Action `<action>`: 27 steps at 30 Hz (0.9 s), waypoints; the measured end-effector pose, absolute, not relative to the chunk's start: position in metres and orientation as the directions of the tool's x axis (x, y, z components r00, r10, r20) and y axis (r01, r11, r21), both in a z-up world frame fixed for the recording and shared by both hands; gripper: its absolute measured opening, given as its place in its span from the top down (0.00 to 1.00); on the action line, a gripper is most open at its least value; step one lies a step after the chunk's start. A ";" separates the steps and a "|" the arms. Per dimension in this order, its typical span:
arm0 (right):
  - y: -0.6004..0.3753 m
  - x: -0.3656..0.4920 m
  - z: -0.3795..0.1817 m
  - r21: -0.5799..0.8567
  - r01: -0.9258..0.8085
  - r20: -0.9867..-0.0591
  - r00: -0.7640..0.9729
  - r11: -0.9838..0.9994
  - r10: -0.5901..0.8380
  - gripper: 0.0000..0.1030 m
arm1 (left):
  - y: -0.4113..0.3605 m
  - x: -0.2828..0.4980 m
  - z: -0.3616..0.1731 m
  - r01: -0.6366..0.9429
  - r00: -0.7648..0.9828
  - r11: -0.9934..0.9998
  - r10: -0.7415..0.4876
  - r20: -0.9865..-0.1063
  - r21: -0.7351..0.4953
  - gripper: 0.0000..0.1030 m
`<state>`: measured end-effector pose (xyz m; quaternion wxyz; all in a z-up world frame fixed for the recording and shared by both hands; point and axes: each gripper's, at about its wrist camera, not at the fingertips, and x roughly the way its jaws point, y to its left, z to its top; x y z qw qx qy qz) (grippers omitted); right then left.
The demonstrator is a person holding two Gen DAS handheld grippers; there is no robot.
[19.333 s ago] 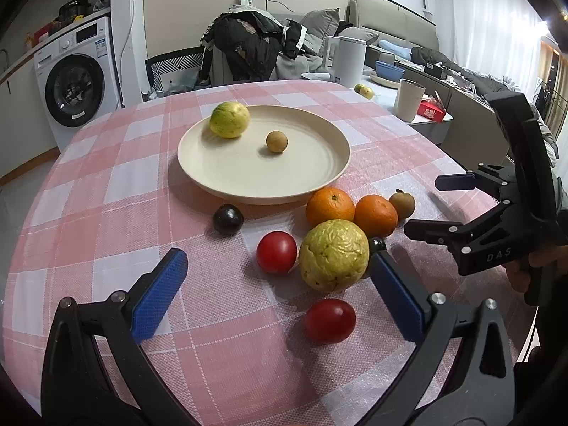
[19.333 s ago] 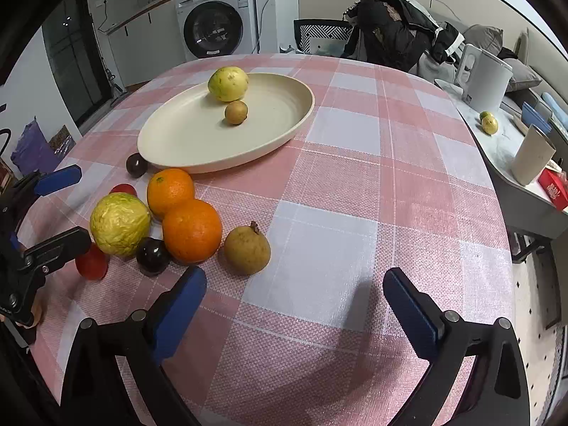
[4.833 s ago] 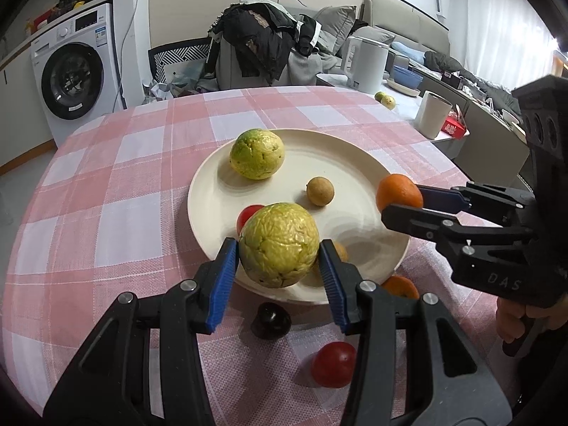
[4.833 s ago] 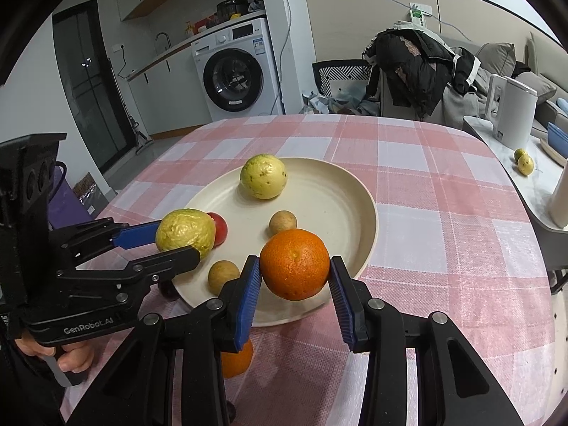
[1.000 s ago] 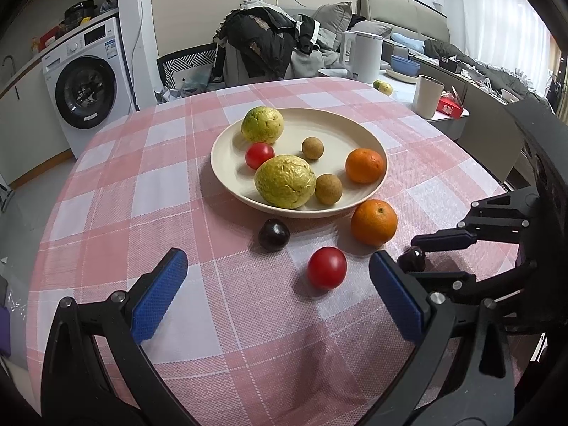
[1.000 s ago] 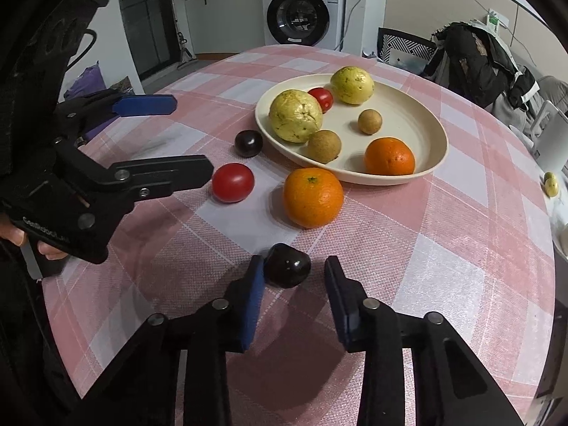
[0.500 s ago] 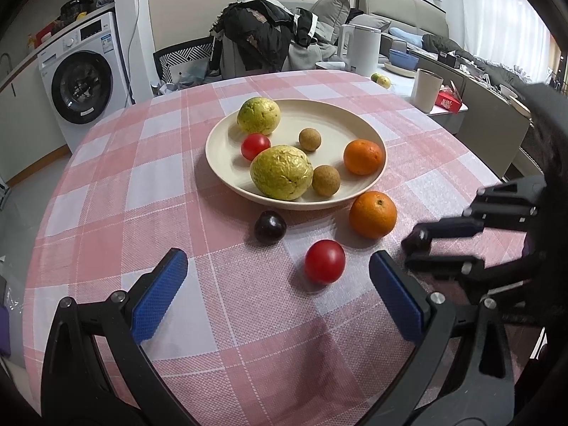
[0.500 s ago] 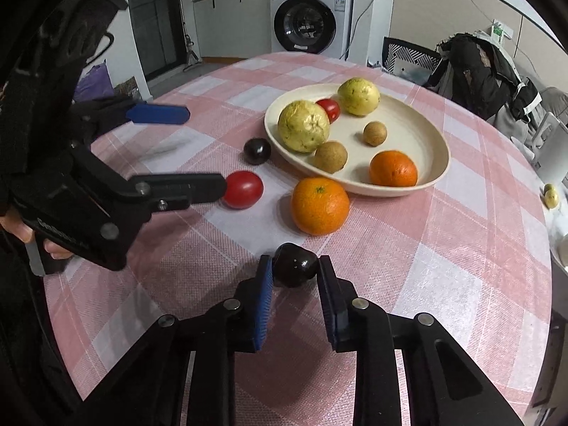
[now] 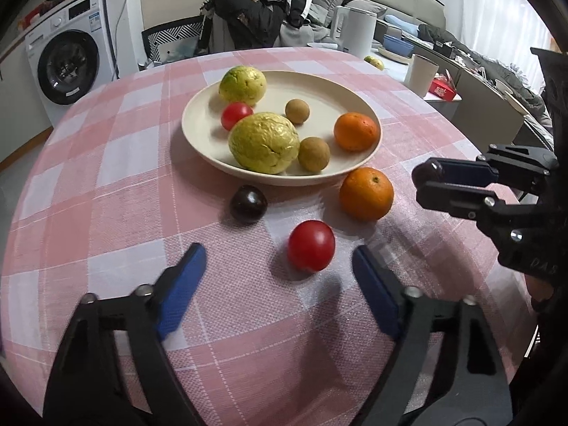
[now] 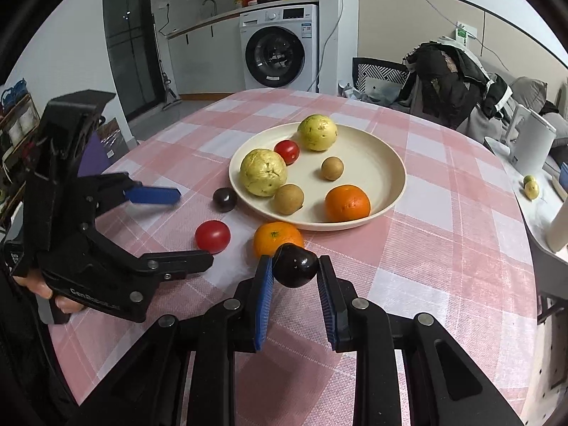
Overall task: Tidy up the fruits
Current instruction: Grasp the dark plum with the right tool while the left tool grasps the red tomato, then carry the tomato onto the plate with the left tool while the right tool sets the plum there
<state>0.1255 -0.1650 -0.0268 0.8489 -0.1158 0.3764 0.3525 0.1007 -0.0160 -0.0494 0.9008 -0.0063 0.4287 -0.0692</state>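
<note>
Nearest, the right hand-held gripper [image 10: 295,273] pinched a dark plum [image 10: 295,265] above the bench [image 10: 443,248], the left hand-held gripper [image 9: 277,280] gaped near a tomato [image 9: 311,245], and the round plum might slip short of the far plate [image 10: 390,163].

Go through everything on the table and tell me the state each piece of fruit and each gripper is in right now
Left gripper: open, empty.
Right gripper: shut on dark plum, lifted.
Plate: holds six fruits.
Red tomato: on the cloth, ahead of the left gripper.
Orange: on the cloth beside the plate.
Second dark plum: on the cloth.
</note>
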 end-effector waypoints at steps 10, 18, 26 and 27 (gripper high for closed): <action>-0.169 0.128 -0.025 0.081 -0.674 -0.712 0.476 0.734 0.516 0.75 | -0.023 0.106 -0.053 0.180 0.602 0.971 -0.233 -0.764 -0.155 0.76; -0.171 0.129 -0.023 0.083 -0.670 -0.708 0.482 0.738 0.517 0.75 | -0.025 0.104 -0.050 0.193 0.616 0.969 -0.241 -0.750 -0.153 0.77; -0.172 0.130 -0.023 0.087 -0.664 -0.702 0.488 0.743 0.519 0.75 | -0.024 0.095 -0.036 0.194 0.656 0.971 -0.236 -0.717 -0.143 0.77; -0.173 0.130 -0.022 0.088 -0.663 -0.699 0.491 0.744 0.520 0.75 | -0.023 0.093 -0.033 0.193 0.661 0.971 -0.234 -0.713 -0.141 0.77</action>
